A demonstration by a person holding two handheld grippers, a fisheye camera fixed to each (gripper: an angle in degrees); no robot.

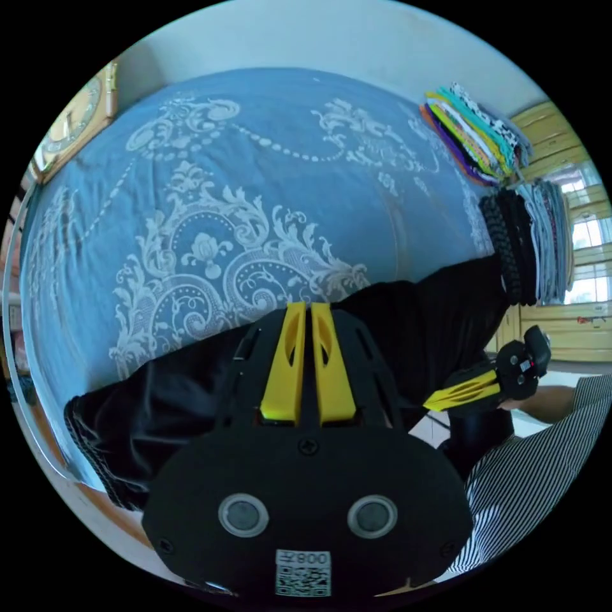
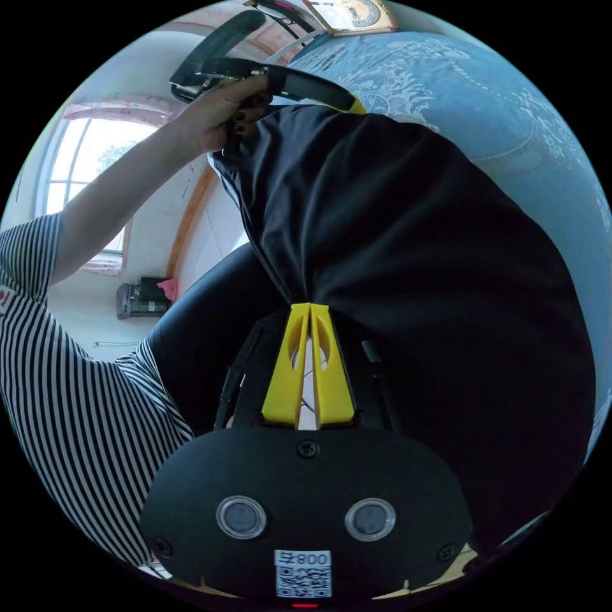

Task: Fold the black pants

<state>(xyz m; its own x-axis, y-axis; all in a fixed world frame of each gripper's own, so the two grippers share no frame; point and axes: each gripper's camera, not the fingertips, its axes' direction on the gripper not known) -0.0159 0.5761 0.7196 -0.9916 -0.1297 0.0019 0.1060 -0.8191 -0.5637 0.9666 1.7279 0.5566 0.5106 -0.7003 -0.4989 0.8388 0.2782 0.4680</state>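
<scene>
The black pants [image 1: 408,331] lie across the near edge of the bed [image 1: 268,191], and part of them hangs off the side toward me. Both of my tools hold them. My left tool [image 1: 308,312] has its two yellow jaws pressed together, and the tips sit right at the top edge of the black cloth, so I think it pinches that edge, but the tips are hard to see. In the right gripper view, my right tool [image 2: 309,312] has its jaws pressed together on a bunch of the pants [image 2: 408,255], and the cloth pulls out from the tips in tight lines.

I think I am carrying one end of the pants over to lay it on the rest. To do it well, I should keep both tools level with each other and the cloth tight between them, so the edge comes down straight. I should let go only when the cloth lies flat on the bed.

The blue bedspread with white swirls is bare past the pants, so there is room. Two stacks of folded clothes [image 1: 529,242] sit at the far corner, one bright [image 1: 478,134] and one dark and grey. The pants reach near them, so I must not bump them. A clock [image 1: 76,121] stands at the other far corner. My striped shirt [image 2: 76,382] is close to the hanging cloth.
</scene>
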